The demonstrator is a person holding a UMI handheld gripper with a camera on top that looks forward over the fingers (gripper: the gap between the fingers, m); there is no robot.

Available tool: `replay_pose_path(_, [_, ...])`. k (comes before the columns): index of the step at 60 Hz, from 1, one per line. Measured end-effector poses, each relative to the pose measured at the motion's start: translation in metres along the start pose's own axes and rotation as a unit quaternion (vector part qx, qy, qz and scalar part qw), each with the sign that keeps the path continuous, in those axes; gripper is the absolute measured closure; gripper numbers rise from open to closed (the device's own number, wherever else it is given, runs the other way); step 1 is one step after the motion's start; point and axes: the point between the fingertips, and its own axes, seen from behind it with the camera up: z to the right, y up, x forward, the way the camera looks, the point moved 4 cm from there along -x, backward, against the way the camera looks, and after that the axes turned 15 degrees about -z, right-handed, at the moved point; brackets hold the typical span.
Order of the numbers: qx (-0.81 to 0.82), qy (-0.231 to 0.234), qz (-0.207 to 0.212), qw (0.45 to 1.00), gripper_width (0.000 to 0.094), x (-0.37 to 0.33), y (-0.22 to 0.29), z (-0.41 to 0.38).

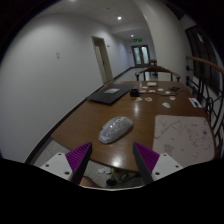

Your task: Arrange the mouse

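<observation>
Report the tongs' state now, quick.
Tongs: open, holding nothing; the mouse lies on the table just ahead of the fingers.

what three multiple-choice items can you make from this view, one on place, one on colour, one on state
1. Where is the mouse?
A. on the table, just ahead of the fingers
B. on the laptop
C. on the floor

2. What colour is the mouse?
A. red
B. grey
C. green

3. How do the fingers of the hand-held gripper stand?
A. shut on the mouse
B. open, holding nothing
C. shut on a paper

Key:
1 A: it lies on the table, beyond the fingertips, apart from them.
2 B: its shell shows light grey against the brown wood.
3 B: a wide gap shows between the purple pads, with nothing in it.
</observation>
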Motion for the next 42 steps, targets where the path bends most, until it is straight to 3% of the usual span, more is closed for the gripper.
replay_pose_path(8, [0.004, -0.006, -0.033, 0.999, 0.008, 0.053, 0.019, -0.008])
replay_pose_path(23, [-0.001, -0.063, -0.044, 0.997, 0.0093, 0.111, 0.076, -0.011])
replay_pose_path(25, [-0.01, -0.083, -0.046, 0.995, 0.0126, 0.118, 0.08, -0.009])
replay_pose_path(28, [-0.032, -0.127, -0.044, 0.99, 0.0338, 0.12, 0.082, -0.001])
replay_pose_path(29, [-0.031, -0.123, -0.041, 0.991, 0.0408, 0.121, 0.084, -0.003])
replay_pose_path(34, [-0.048, -0.117, -0.046, 0.991, 0.0502, 0.124, 0.083, -0.011])
replay_pose_path(39, [-0.043, -0.057, -0.061, 0.996, 0.0573, 0.115, 0.079, -0.028])
replay_pose_path(42, [-0.054, -0.045, -0.033, 0.997, 0.058, 0.094, 0.094, -0.035])
